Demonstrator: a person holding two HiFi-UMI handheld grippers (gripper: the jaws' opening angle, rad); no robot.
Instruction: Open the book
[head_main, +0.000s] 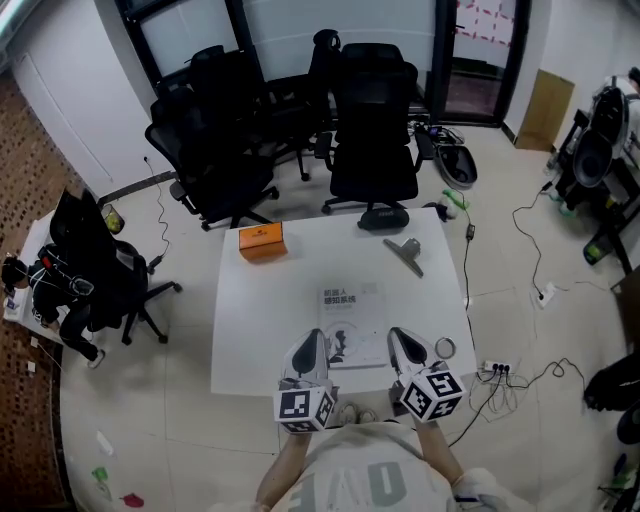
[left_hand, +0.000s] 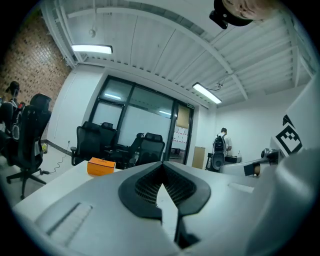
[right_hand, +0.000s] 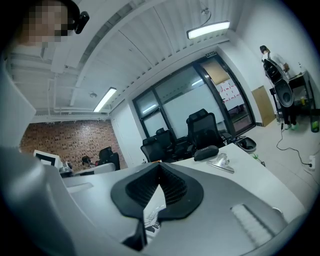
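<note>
A white table (head_main: 250, 330) is seen in the head view, with black office chairs (head_main: 372, 130) grouped beyond its far edge. The book (head_main: 352, 310) is laid flat and closed, close to the middle of the table's near edge. Its pale cover is printed with dark title lines towards the far end and a dark drawing at the near left corner. The left tongs (head_main: 316, 338) and the right tongs (head_main: 394, 334) are held at the book's two near corners, each pair pressed together with nothing pinched; contact with the cover cannot be told. An orange box (head_main: 262, 241) is set near the far left corner. A roll of tape (head_main: 445, 348) is placed by the right edge.
</note>
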